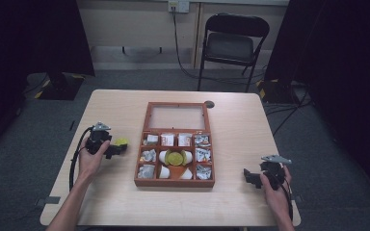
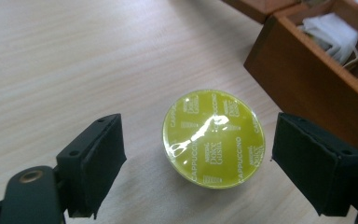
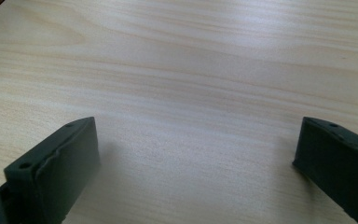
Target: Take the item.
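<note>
A yellow-green cappuccino capsule point(image 2: 213, 138) lies foil-up on the table, just left of the wooden box point(image 2: 307, 88). My left gripper point(image 2: 198, 163) straddles it, open, with a gap between each pad and the capsule's sides. In the high view the same capsule point(image 1: 121, 142) sits at the tips of my left gripper point(image 1: 113, 149), left of the box point(image 1: 175, 182). My right gripper point(image 1: 249, 175) rests low over the table's front right, open, with bare wood between its jaws point(image 3: 196, 168).
The wooden box has an open glass lid point(image 1: 177, 117) lying flat behind it and several compartments with wrapped tea bags, white capsules and another yellow-green capsule point(image 1: 175, 157). A folding chair point(image 1: 233, 43) stands beyond the table. Table edges run close to both hands.
</note>
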Demonstrator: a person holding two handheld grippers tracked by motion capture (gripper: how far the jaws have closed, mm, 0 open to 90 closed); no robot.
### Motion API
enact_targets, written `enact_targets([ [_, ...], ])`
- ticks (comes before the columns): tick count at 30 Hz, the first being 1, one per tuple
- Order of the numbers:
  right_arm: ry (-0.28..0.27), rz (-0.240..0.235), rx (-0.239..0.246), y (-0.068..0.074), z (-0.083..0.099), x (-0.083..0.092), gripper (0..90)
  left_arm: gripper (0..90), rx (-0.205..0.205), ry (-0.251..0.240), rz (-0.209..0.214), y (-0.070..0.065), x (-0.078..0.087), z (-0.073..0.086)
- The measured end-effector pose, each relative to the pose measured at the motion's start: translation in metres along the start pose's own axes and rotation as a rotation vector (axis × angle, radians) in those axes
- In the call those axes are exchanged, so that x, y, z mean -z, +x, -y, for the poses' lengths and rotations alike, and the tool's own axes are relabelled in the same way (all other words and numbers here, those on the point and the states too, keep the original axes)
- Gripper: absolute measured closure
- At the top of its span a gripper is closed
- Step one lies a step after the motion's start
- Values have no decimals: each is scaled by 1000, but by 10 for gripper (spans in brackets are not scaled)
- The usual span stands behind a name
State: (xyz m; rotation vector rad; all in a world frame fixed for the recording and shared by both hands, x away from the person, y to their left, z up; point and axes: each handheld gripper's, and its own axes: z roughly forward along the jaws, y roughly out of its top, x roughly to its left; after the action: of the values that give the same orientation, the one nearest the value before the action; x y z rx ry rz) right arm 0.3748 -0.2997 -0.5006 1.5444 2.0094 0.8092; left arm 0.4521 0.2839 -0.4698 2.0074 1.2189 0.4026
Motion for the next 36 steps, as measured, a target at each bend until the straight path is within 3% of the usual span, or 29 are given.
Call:
enact_targets([
  [3,0,0,0,0,0,0,0,165,18,-18,24,0,6,-1],
  [6,0,0,0,0,0,0,0,166,-6,-19,8,-1,13,-1],
  [9,0,0,0,0,0,0,0,171,2,-42,-2,0,22,0],
  [13,0,0,0,0,0,0,0,175,-11,-29,-12,2,33,2],
  [17,0,0,1,0,0,0,0,173,-4,-43,-2,3,44,8],
  [25,0,0,0,0,0,0,0,176,-18,-60,-26,-1,60,17],
  [28,0,0,0,0,0,0,0,176,-19,-51,-48,0,66,22],
  [33,1,1,-1,0,0,0,0,176,15,-45,-72,5,76,35],
  [35,2,1,-1,0,0,0,0,176,18,-16,-127,7,79,42],
  [36,1,0,-1,0,-1,-1,0,174,16,-9,-130,7,79,44],
])
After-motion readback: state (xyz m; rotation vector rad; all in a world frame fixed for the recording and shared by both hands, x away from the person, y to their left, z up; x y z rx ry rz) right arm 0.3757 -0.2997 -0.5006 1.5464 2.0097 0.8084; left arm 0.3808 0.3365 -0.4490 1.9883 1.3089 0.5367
